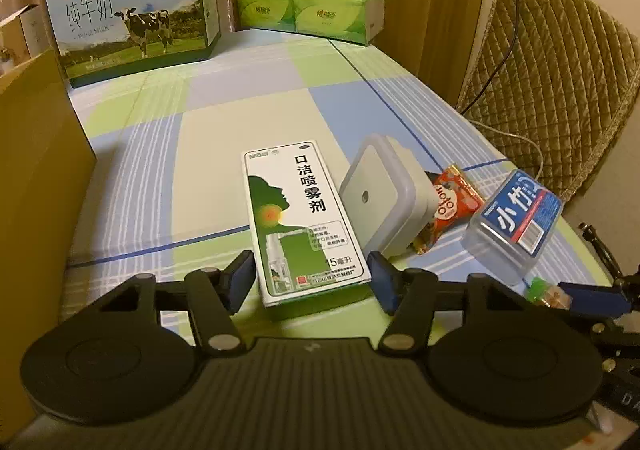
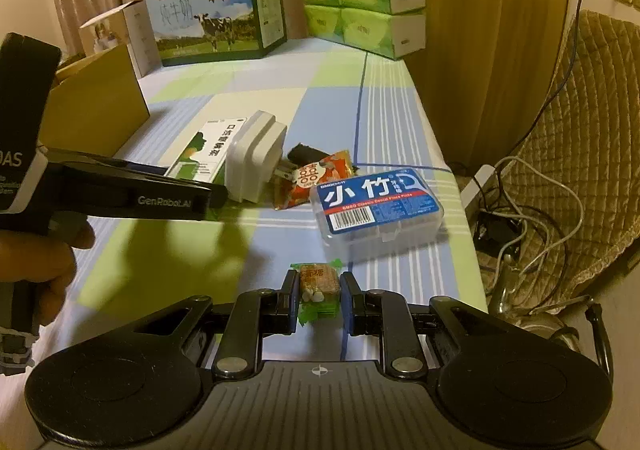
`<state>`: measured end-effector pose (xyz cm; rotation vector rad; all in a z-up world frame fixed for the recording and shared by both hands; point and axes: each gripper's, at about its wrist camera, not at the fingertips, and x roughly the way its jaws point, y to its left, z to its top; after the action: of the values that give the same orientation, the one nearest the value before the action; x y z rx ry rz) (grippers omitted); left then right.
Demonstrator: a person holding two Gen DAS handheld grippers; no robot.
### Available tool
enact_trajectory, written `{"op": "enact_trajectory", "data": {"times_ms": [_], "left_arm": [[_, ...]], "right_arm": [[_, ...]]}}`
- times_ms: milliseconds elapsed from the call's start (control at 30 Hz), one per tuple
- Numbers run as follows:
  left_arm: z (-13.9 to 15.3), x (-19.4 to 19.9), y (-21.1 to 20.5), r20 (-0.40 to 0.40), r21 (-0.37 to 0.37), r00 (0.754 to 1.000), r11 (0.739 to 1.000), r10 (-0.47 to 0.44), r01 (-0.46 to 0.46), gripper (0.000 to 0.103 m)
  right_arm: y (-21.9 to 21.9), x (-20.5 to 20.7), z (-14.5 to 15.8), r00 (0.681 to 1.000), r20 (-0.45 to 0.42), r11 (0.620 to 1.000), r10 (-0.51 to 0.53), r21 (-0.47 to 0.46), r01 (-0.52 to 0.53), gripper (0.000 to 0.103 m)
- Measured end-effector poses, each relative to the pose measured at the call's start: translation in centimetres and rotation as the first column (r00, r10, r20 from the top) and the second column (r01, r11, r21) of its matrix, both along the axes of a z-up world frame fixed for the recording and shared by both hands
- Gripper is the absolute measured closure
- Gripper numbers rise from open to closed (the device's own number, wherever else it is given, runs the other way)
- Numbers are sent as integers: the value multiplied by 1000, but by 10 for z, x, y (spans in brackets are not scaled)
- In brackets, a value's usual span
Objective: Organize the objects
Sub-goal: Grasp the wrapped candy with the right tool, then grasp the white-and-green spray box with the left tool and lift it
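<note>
from the left wrist view: left gripper (image 1: 312,282) straddling the near end of the spray box (image 1: 298,218), which is lying flat on the checked tablecloth (image 1: 224,138); pads sitting just beside the box edges with slivers of gap showing, so not yet clamping. white plug-in unit (image 1: 382,202) leaning just right of the box, red snack packet (image 1: 452,202) behind it, blue floss box (image 1: 516,218) further right, cardboard box (image 1: 36,154) along the left. probably best squeezing evenly on both long sides, keeping the right pad clear of the white unit, and lifting straight up before swinging, likely toward the cardboard box. from the right wrist view: right gripper (image 2: 320,290) clenched on a small wrapped candy (image 2: 318,282), green wrapper ends poking out above and below the pads, held near the table's front edge; floss box just beyond, left gripper reaching across from the left, a hand (image 2: 36,262) on its handle. worth holding the candy steady and out of the other arm's path, avoiding the floss box.
</note>
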<state>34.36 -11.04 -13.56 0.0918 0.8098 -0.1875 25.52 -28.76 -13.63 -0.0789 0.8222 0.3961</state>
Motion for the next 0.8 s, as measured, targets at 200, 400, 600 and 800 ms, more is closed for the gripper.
{"op": "enact_trajectory", "data": {"times_ms": [200,400,600,800], "left_arm": [[6,-31,14,-36,25,999,1000,-3,4,52],[11,-98,30,-72,29,997,1000,-6,8,52],[18,-120,35,-63,50,998,998,-22,25,48],[17,-91,35,-75,31,997,999,-20,22,45]], "right_arm": [[-2,-4,2,1000,-26,1000,-17,11,17,85],[-1,-18,6,998,-61,999,-27,37,29,85],[5,-31,6,997,-76,999,-14,32,17,85],[7,-30,9,997,-75,1000,-14,27,16,85]]}}
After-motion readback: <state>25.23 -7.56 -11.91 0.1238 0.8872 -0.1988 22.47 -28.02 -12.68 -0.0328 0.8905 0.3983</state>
